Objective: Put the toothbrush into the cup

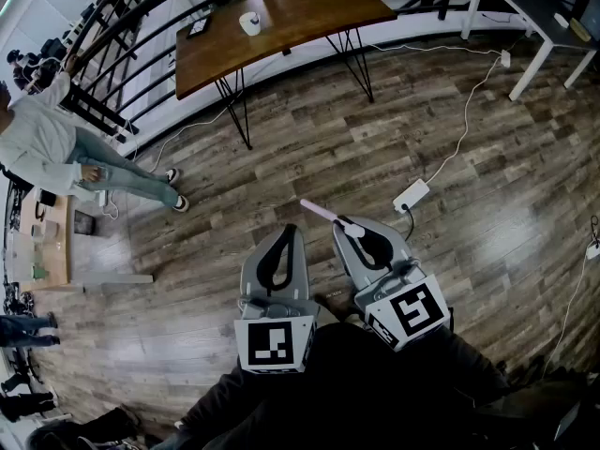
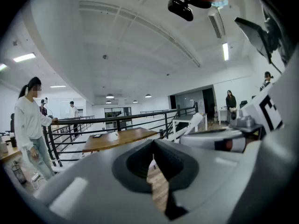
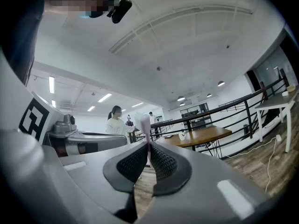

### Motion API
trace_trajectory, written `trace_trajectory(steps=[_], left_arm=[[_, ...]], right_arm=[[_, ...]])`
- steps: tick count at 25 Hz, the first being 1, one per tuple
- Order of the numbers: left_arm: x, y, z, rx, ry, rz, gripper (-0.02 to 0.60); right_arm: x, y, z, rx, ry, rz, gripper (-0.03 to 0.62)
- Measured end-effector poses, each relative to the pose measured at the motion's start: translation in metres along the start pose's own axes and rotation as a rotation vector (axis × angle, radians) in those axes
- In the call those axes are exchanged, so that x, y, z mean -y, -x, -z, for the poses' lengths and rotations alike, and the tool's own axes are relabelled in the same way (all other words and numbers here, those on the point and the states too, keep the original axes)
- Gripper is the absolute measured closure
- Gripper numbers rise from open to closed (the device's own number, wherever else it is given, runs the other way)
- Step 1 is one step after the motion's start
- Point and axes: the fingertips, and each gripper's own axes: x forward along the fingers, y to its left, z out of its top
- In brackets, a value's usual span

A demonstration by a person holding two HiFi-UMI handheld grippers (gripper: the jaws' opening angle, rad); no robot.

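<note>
At the bottom centre of the head view, the left gripper [image 1: 290, 232] and the right gripper [image 1: 350, 225] sit side by side, close but apart, above a wood-plank floor [image 1: 309, 148].

- Right gripper [image 3: 149, 148]: jaws are clenched on a toothbrush [image 1: 322, 211]. The pale pink-white toothbrush [image 3: 145, 124] projects beyond the jaw tips, angled toward the upper left in the head view and upright in the right gripper view.
- Left gripper [image 2: 153, 148]: jaws are closed together at the tips, with nothing between them.
- Cup [image 1: 249, 22]: white, upright on a brown wooden table [image 1: 314, 12], set back from the table's near edge. It is well apart from both grippers.
- Open room: bare floor separates the grippers from the table's black legs.
- Obstacles on the floor: a white power strip [image 1: 411, 195] lies right of the right gripper, with a white cable [image 1: 464, 131] running toward a white-legged table [image 1: 537, 62] at the upper right.
- Left boundary: a black railing [image 1: 122, 56] runs behind the wooden table; a person [image 1: 47, 143] stands beside it, well apart from the grippers.
</note>
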Motion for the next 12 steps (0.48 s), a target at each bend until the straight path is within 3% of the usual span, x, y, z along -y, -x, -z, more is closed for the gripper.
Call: trace_trajectory(steps=[12], left_arm=[[-0.053, -0.02, 0.008, 0.008, 0.032, -0.074, 0.572]], right_arm=[[-0.001, -0.049, 0.003, -0.033, 0.02, -0.047, 0.572]])
